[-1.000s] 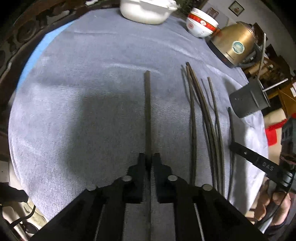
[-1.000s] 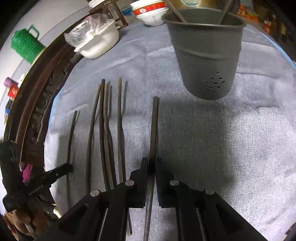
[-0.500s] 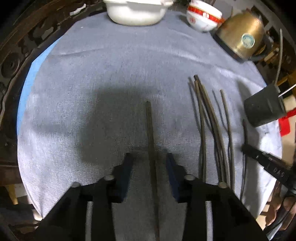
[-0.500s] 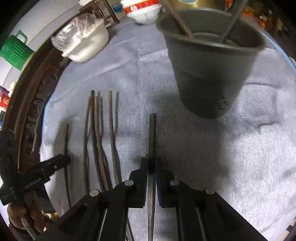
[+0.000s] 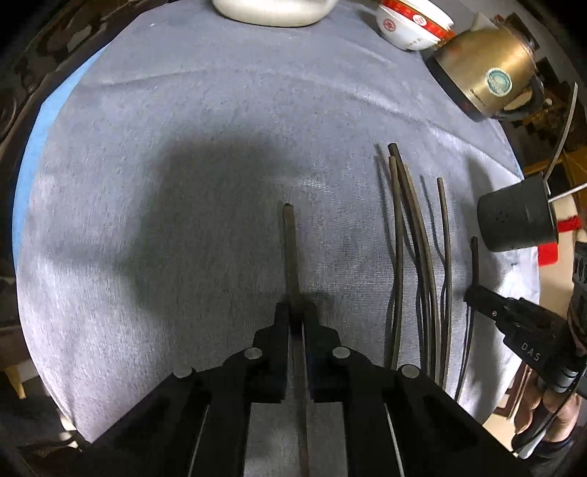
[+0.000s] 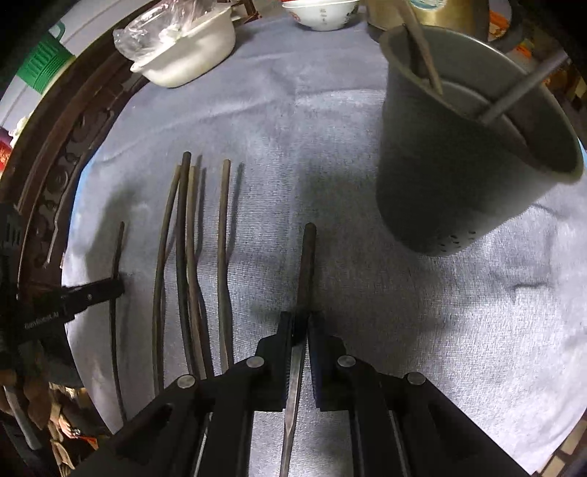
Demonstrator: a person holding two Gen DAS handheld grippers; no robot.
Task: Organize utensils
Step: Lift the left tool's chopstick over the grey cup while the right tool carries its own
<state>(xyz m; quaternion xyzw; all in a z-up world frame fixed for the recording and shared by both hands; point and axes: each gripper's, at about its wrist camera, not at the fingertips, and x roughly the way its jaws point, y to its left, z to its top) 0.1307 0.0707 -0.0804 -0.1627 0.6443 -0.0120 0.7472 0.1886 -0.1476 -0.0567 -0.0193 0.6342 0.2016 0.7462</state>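
- While you hold the left gripper point(image 5: 296, 312) pinched tight on one dark chopstick point(image 5: 290, 249), its far end points up the grey cloth point(image 5: 183, 146), well clear of the loose ones.
- Your right gripper point(image 6: 301, 323) is likewise clamped on its own chopstick point(image 6: 307, 264), whose tip lies just short of the grey holder cup point(image 6: 458, 176), off to its left.
- That cup already has two sticks leaning on its rim; the remaining chopsticks point(image 6: 190, 257) lie side by side on the cloth, between your two tools.
- Risk one: each stick is gripped over a narrow patch, with long lengths free on both sides. A quick swing could let it pivot or slide out, I judge.
- Risk two: the cup looks light and tall. Catching its rim with a stick tip, or knocking the sticks already leaning there, could tip it over.
- Risk three: the cloth shows wrinkles near the cup; dragging a tip across it may snag and twist the stick in the pads.
- Risk four: both tools heading for one opening could collide, so bring them in one after the other.
- Watch the brass kettle point(image 5: 484, 69) and the red-rimmed bowl point(image 5: 411, 25) beyond the cup; a long stick swung wide could strike them.
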